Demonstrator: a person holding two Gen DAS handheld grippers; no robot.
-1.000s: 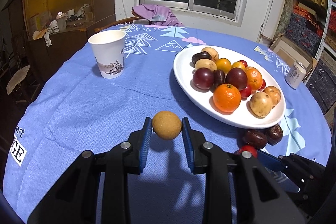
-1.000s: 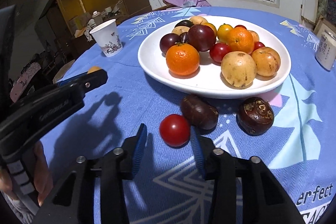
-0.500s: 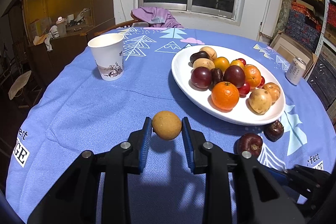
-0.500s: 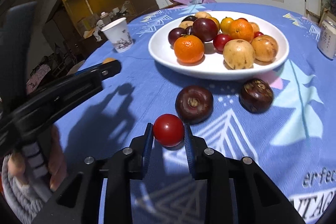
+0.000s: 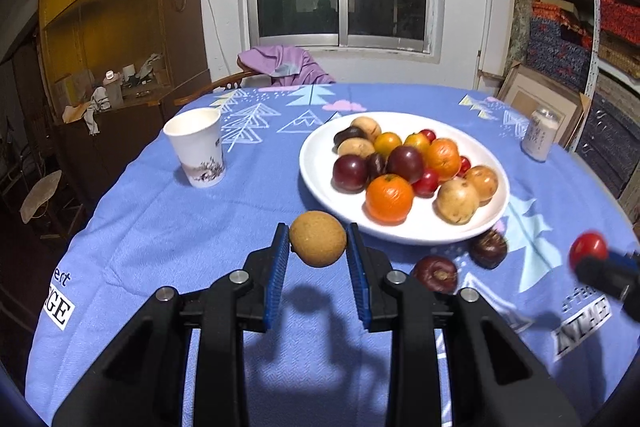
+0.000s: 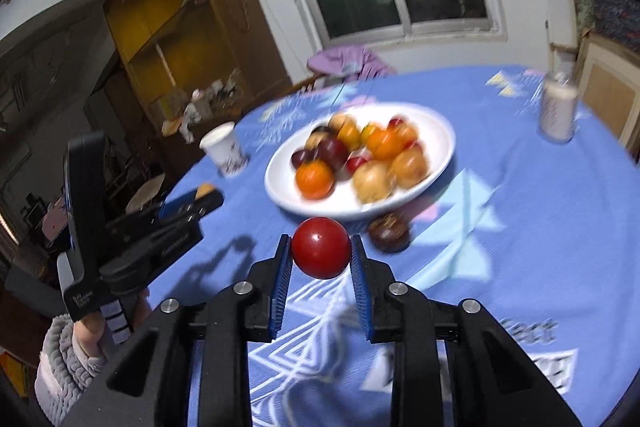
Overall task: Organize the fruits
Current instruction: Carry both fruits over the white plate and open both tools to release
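My left gripper is shut on a round tan fruit and holds it above the blue tablecloth, just in front of the white plate. The plate holds several fruits: oranges, dark plums, small red ones and tan ones. My right gripper is shut on a red fruit and holds it lifted in front of the plate; it also shows at the right edge of the left wrist view. Two dark brown fruits lie on the cloth by the plate's near rim.
A white paper cup stands left of the plate. A pale can stands at the table's far right. A chair with purple cloth is behind the table. A wooden cabinet stands at the left.
My right gripper closed on the red fruit and lifted it off the cloth, moving right and up. My left gripper rose a little with the tan fruit.
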